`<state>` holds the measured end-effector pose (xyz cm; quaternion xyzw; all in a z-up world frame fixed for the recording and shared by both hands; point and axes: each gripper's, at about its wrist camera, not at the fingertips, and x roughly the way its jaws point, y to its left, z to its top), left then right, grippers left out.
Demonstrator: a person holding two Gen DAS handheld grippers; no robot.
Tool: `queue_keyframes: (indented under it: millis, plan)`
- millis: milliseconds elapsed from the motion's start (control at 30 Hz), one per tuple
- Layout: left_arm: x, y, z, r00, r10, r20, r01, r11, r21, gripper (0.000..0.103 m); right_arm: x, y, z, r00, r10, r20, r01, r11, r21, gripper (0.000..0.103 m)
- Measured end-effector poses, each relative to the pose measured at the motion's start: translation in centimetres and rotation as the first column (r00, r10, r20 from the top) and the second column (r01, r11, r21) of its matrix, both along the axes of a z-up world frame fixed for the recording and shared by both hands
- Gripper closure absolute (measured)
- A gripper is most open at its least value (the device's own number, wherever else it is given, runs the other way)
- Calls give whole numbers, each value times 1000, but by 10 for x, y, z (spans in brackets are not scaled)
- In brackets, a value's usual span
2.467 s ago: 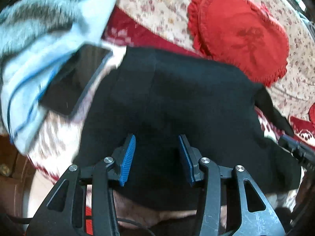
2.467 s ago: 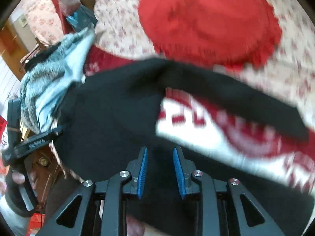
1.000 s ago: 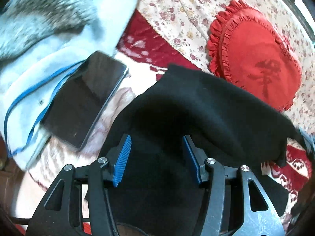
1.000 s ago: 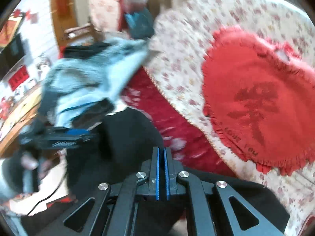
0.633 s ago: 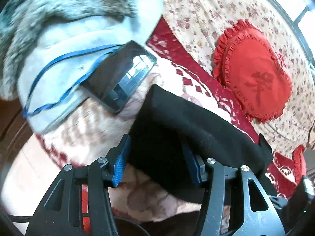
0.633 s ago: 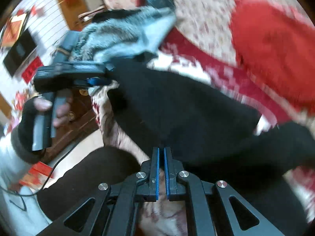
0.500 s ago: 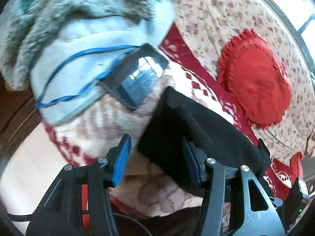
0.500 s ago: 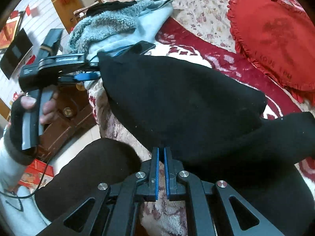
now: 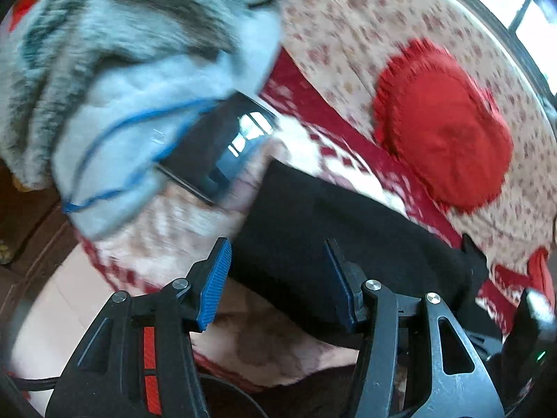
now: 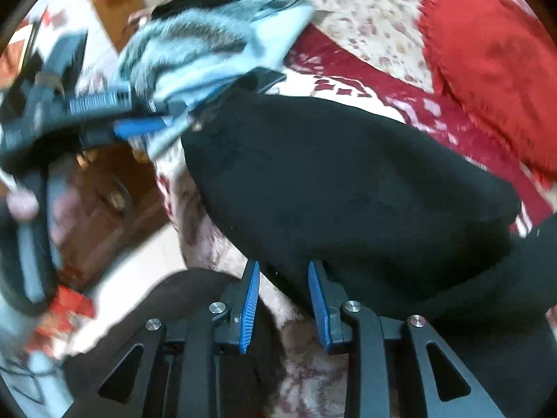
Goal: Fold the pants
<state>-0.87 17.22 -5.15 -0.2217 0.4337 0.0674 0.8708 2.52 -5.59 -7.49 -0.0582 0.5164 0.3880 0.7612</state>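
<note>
The black pants [image 9: 348,244] lie folded into a thick band on a red-and-white patterned blanket [image 9: 181,230]. My left gripper [image 9: 278,278] is open, its blue pads either side of the band's near left end without pressing it. In the right wrist view the pants [image 10: 348,181] fill the middle. My right gripper [image 10: 283,304] sits at their near edge with its jaws opening; a bit of black hem lies between the pads, which do not press on it. The left gripper [image 10: 115,118] shows there too, just left of the pants' far corner, held by a hand [image 10: 21,205].
A dark phone [image 9: 216,149] rests on a light blue fleece jacket [image 9: 122,69] left of the pants. A red heart-shaped pillow [image 9: 442,139] lies on the floral bedspread [image 9: 348,35] behind. The person's dark-clothed leg [image 10: 195,313] and a brown wooden cabinet [image 10: 115,188] are at the bed's edge.
The right gripper, shut on the pants' edge before, has come down to the bed and parted its jaws. The pants now lie flat and doubled. The left gripper drifted left toward the pants' end.
</note>
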Motion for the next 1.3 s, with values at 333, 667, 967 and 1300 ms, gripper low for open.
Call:
queue_keyframes:
  millis: [333, 667, 967, 1300]
  plan:
    - [31, -81, 8, 980, -200, 6, 199, 979, 49, 49, 61, -128, 41, 885, -461, 68, 464, 884, -56, 74]
    - [59, -165, 18, 902, -432, -9, 432, 902, 22, 46, 199, -181, -13, 751, -658, -55, 623, 734, -269, 70]
    - [60, -182, 11, 886, -463, -42, 463, 886, 12, 46, 184, -193, -11, 782, -623, 15, 604, 752, -265, 99]
    - [46, -196, 12, 877, -478, -41, 478, 878, -18, 46, 27, -291, 45, 663, -749, -4, 749, 663, -18, 99]
